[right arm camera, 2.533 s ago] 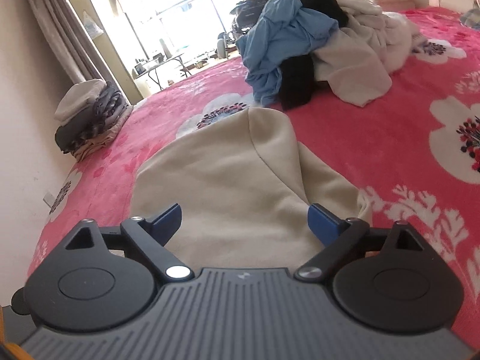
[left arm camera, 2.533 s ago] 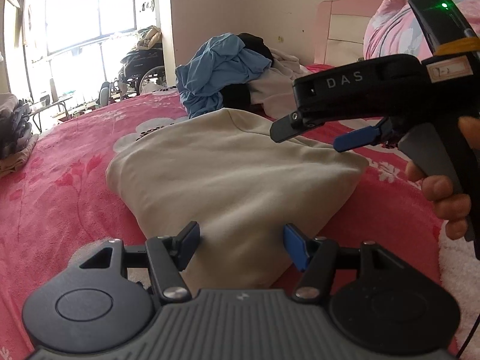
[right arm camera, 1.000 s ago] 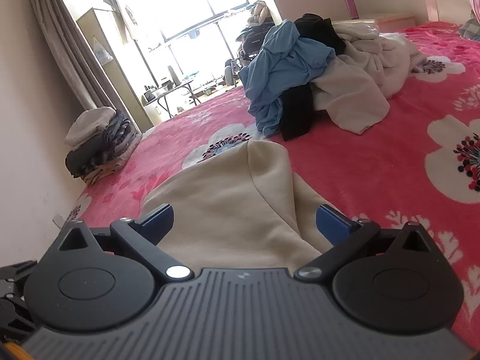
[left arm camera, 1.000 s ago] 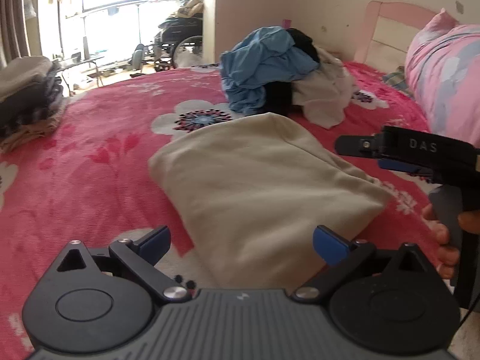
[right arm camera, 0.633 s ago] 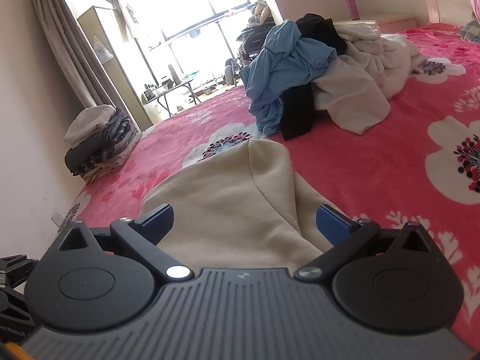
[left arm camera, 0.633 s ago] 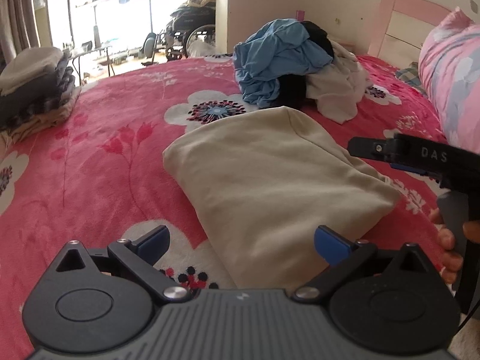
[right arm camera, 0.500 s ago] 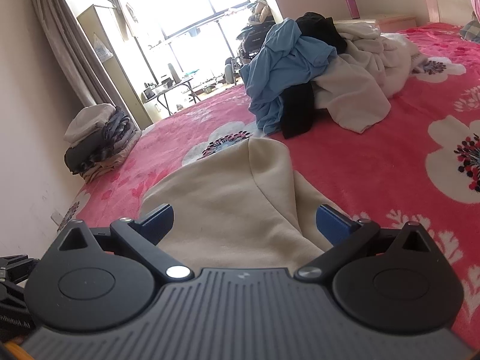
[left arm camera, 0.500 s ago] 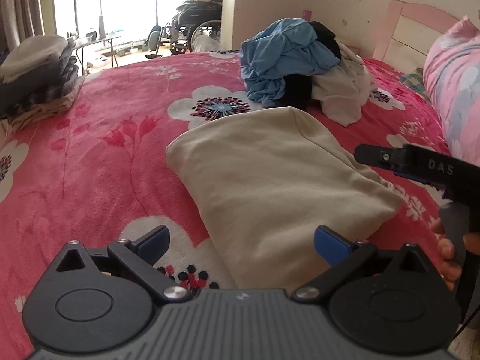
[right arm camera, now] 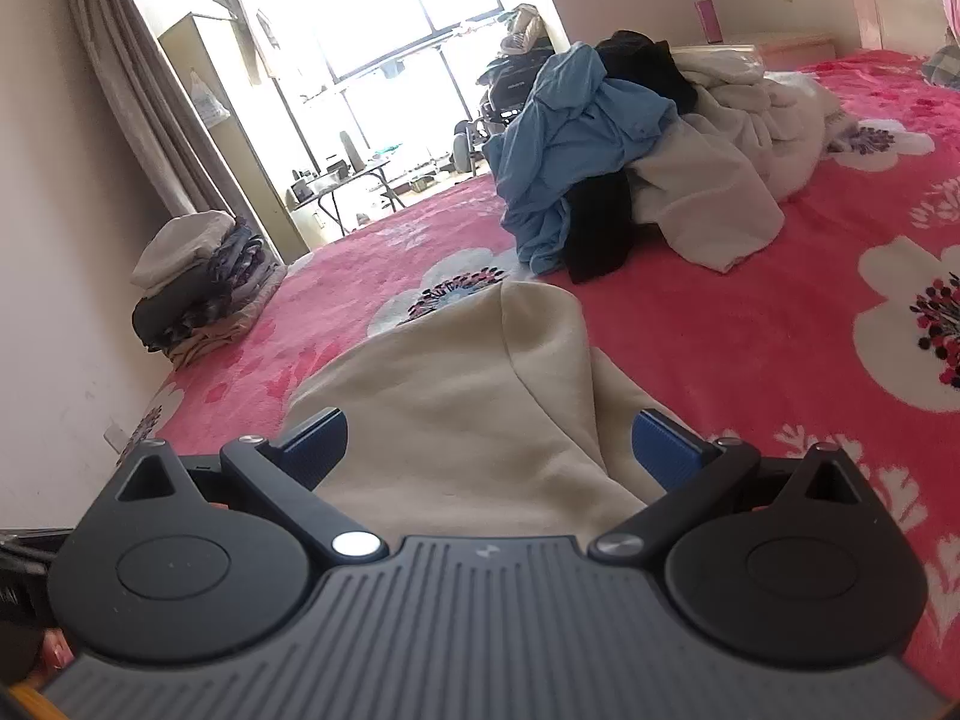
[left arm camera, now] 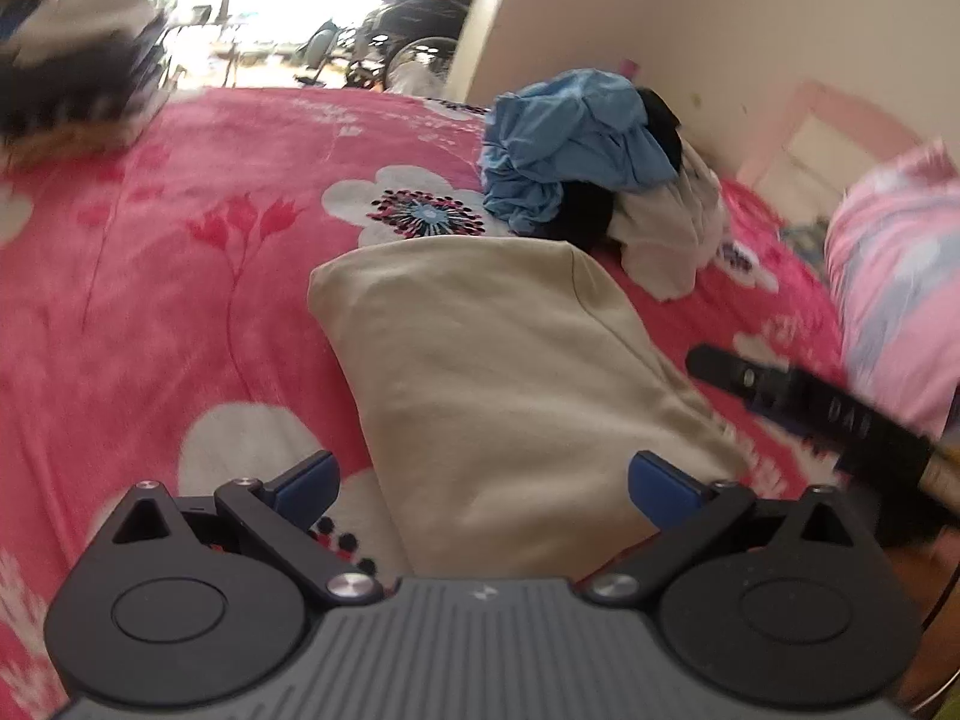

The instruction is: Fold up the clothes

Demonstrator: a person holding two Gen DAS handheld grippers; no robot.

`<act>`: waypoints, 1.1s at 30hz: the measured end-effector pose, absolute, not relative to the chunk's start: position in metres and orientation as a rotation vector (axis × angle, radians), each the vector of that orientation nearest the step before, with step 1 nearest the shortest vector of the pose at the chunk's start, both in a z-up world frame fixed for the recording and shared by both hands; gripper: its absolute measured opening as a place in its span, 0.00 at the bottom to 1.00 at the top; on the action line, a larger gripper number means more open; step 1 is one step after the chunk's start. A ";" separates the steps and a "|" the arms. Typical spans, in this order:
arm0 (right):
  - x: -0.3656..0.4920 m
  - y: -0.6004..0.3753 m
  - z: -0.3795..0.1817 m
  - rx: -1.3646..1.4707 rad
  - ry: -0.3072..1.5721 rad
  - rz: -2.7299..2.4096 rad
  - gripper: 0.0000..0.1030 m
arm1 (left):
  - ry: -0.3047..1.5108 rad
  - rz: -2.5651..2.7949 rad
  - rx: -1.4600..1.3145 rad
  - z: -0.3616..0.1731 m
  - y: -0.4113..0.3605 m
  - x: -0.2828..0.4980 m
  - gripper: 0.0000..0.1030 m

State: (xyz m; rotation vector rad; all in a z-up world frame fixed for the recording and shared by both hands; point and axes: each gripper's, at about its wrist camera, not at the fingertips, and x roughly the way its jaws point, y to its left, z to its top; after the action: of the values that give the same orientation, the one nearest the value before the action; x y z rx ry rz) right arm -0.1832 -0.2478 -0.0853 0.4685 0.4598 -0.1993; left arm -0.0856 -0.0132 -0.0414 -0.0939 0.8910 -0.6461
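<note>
Both grippers, left gripper (left arm camera: 480, 480) and right gripper (right arm camera: 489, 441), hover with fingers spread, empty, over the near end of the folded beige garment (left arm camera: 504, 360) lying on the pink bedspread (left arm camera: 180, 240). Risk: pinching only the top layer (soft, thick fabric) would peel the fold open.

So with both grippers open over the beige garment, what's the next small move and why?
Probably lower the left gripper onto the near edge of the beige sweatshirt and close. Both it and the right gripper are open and holding nothing, while the garment lies loosely folded on the red floral blanket.
</note>
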 end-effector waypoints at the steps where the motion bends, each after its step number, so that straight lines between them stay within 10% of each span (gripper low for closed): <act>1: -0.183 -0.247 -0.085 0.465 0.460 -0.198 0.99 | 0.906 -0.648 -0.121 -0.042 -0.011 -0.083 1.00; 33: -0.180 -0.235 -0.082 0.368 0.485 -0.237 0.97 | 0.734 -0.715 0.099 -0.042 -0.031 -0.110 1.00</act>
State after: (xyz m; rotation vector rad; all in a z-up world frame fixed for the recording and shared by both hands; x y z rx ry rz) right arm -0.1802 -0.2355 -0.0825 0.3680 0.4850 -0.2367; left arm -0.1099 -0.0309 -0.0420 0.0991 0.7341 -0.7147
